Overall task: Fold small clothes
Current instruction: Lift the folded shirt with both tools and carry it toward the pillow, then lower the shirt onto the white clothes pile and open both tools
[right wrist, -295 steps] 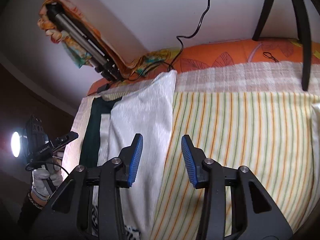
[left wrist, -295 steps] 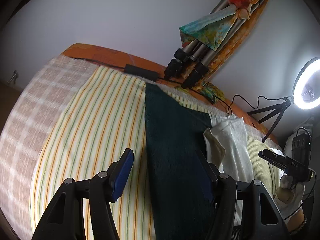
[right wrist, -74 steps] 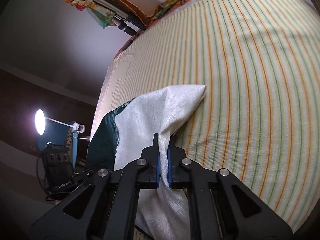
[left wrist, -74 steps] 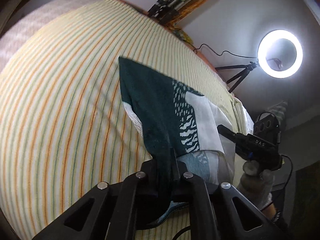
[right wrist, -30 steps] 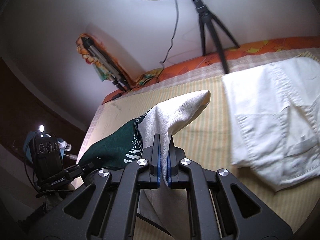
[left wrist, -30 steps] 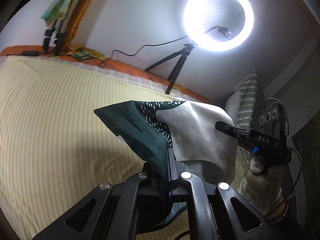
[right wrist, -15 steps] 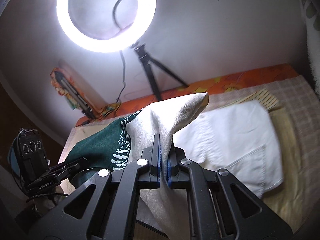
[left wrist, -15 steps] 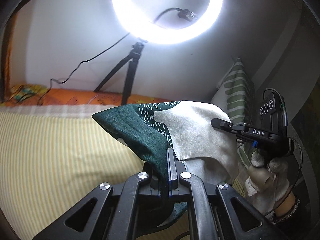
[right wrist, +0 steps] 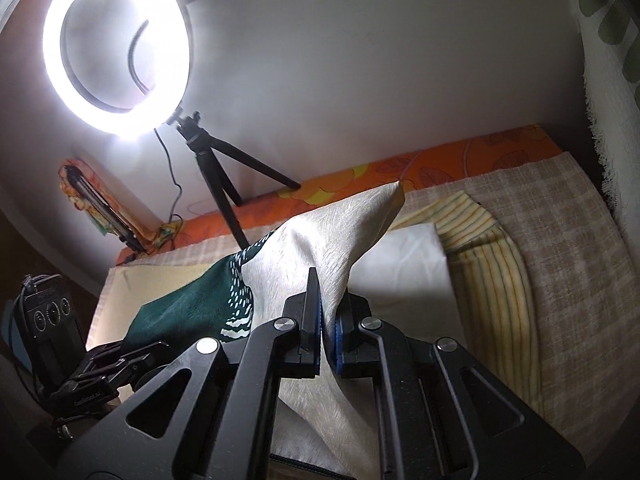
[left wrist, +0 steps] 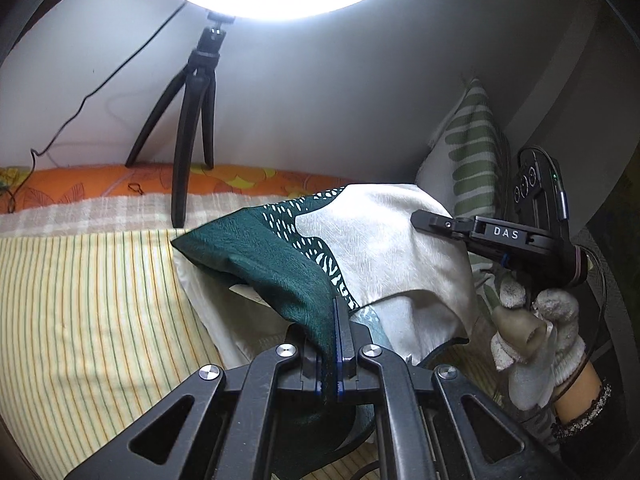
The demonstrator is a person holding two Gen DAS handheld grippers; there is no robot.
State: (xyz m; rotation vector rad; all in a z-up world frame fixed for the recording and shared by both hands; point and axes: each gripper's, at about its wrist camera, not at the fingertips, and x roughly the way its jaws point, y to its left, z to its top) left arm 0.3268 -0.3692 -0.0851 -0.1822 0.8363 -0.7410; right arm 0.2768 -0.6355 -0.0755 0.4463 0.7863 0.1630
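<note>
A small green-and-cream garment (left wrist: 280, 264) hangs in the air between both grippers, folded over itself. My left gripper (left wrist: 335, 344) is shut on its dark green end. My right gripper (right wrist: 326, 320) is shut on the cream end (right wrist: 332, 240), whose corner sticks up above the jaws. In the left wrist view the right gripper (left wrist: 440, 226) shows at the right, held by a gloved hand (left wrist: 532, 328). In the right wrist view the left gripper (right wrist: 120, 360) sits low at the left. Under the garment lies a folded white piece (right wrist: 404, 256) on the bed.
The bed has a yellow striped sheet (left wrist: 80, 300) over a checked cover (right wrist: 568, 260) and an orange mattress edge (left wrist: 80, 184). A ring light (right wrist: 116, 44) on a small tripod (left wrist: 192, 120) stands at the wall. A leaf-print pillow (left wrist: 472, 156) leans at the right.
Both grippers carried the held garment sideways along the bed toward the ring light and pillow end. The white folded piece now lies under the garment. Both grips stayed shut.
</note>
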